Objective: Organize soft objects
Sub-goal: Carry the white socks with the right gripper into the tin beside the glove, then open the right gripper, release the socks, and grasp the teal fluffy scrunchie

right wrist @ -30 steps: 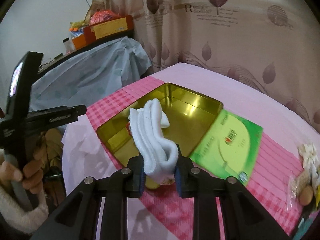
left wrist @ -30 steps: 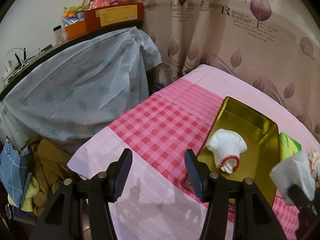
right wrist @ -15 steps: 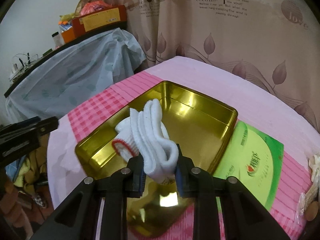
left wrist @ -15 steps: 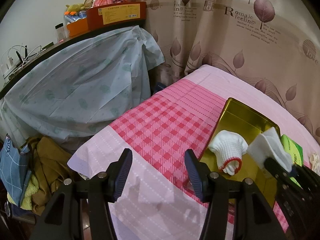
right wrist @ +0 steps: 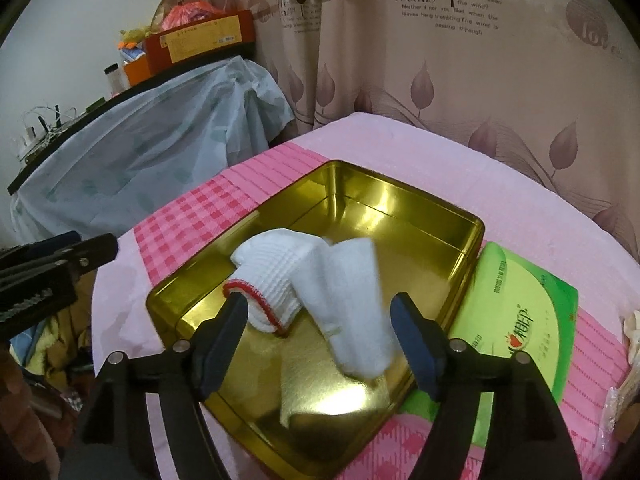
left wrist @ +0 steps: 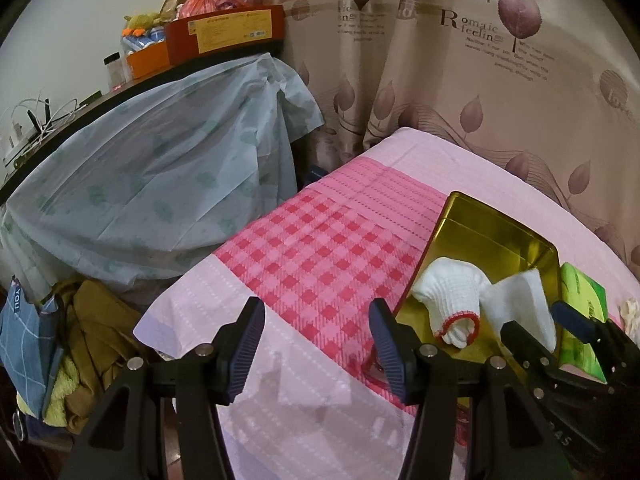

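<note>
A gold tin box (right wrist: 448, 220) (left wrist: 500, 236) lies open on the pink bed. Inside it rests a white knit glove with a red cuff (right wrist: 268, 276) (left wrist: 448, 292). A folded white sock (right wrist: 352, 300) (left wrist: 520, 304) stands in the tin beside the glove, between the fingers of my right gripper (right wrist: 320, 340) (left wrist: 540, 320). Its jaws are opening and the pads stand clear of the sock. My left gripper (left wrist: 316, 340) hovers open over the checked sheet, left of the tin, with nothing between its fingers.
A green tin lid (right wrist: 520, 320) lies right of the box. A covered table (left wrist: 152, 184) with boxes (left wrist: 224, 32) on top stands at the left, a curtain (left wrist: 480, 80) behind the bed. Clothes (left wrist: 80, 344) are piled by the bed's left corner. Small items (right wrist: 632, 332) lie at the right edge.
My right gripper carried the sock over the tin, lowered it beside the glove and opened its jaws off it. The left gripper stayed where it was, open.
</note>
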